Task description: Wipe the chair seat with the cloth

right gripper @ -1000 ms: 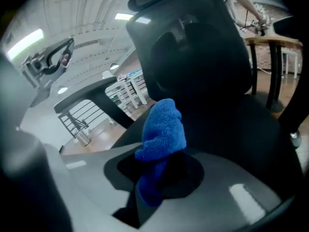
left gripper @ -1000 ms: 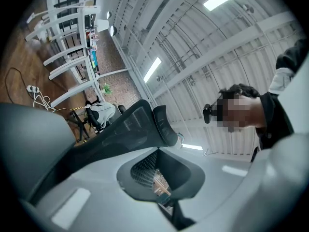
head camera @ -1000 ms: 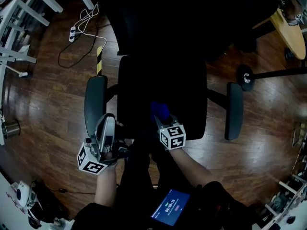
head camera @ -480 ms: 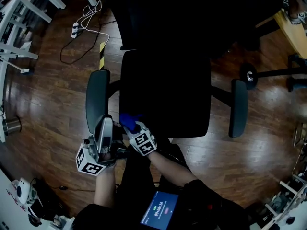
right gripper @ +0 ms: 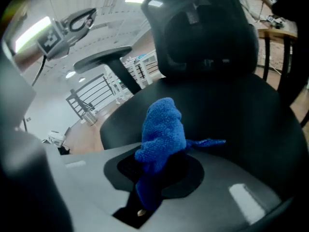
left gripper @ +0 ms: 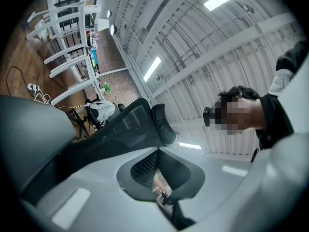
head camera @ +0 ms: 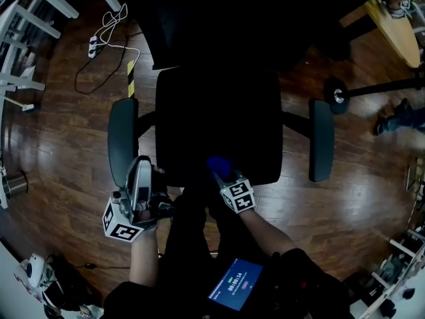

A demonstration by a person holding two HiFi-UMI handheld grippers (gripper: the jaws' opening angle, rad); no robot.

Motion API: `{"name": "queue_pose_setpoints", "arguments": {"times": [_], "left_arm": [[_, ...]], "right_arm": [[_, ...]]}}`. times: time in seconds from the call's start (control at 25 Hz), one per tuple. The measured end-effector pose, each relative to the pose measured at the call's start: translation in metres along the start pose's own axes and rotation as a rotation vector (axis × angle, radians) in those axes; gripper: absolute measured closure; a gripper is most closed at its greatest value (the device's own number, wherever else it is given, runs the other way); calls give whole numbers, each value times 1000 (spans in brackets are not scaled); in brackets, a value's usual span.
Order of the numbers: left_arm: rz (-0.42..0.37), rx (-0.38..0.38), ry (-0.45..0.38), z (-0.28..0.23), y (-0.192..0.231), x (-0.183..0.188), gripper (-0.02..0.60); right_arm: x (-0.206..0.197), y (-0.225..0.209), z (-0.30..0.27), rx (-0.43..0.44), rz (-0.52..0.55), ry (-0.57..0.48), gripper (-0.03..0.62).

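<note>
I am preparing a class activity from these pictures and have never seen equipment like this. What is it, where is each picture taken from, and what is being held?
There is no robot here. A person holds a hand tool with two pinching jaws in each hand. The head view comes from a camera on the person's head, looking down at a black chair seat on a wooden floor. The other two pictures come from a camera riding on each tool, looking along its jaws. The right gripper is clamped on a blue cloth at the seat's near edge. The left gripper has its jaws together with nothing between them. It points upward beside the armrest at the head view's left. The patterned cube on each tool is part of it.
</note>
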State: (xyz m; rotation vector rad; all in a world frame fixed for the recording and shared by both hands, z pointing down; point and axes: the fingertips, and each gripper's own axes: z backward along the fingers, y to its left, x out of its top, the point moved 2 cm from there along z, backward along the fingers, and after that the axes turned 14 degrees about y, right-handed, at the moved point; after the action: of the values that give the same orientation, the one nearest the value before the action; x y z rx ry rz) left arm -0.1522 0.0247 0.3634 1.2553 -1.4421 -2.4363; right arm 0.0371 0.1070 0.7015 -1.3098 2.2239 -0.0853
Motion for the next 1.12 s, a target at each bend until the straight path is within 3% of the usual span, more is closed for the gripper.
{"name": "queue_pose_setpoints", "arguments": {"times": [0.16,0.32,0.72,0.88,1.12], "left_arm": [[4,-10,5,-9,1,-3,589],[7,-18,19,-17,0,-9,589],[11,-20,27,-28,-3,-16,589],[16,-18,10,-25,-1,-13,589],[27,-10,-13,-20,9,-7,589]], "right_arm": [[-36,-82,62,-134,-134,-34,511],[-52,-133,106,-244,-210,-75,511],[-49,-163,131,-334,-273,-108,511],[15,-149,130,-306,-188,-193,511],[196,-89,52,-94,-16,-319,511]]}}
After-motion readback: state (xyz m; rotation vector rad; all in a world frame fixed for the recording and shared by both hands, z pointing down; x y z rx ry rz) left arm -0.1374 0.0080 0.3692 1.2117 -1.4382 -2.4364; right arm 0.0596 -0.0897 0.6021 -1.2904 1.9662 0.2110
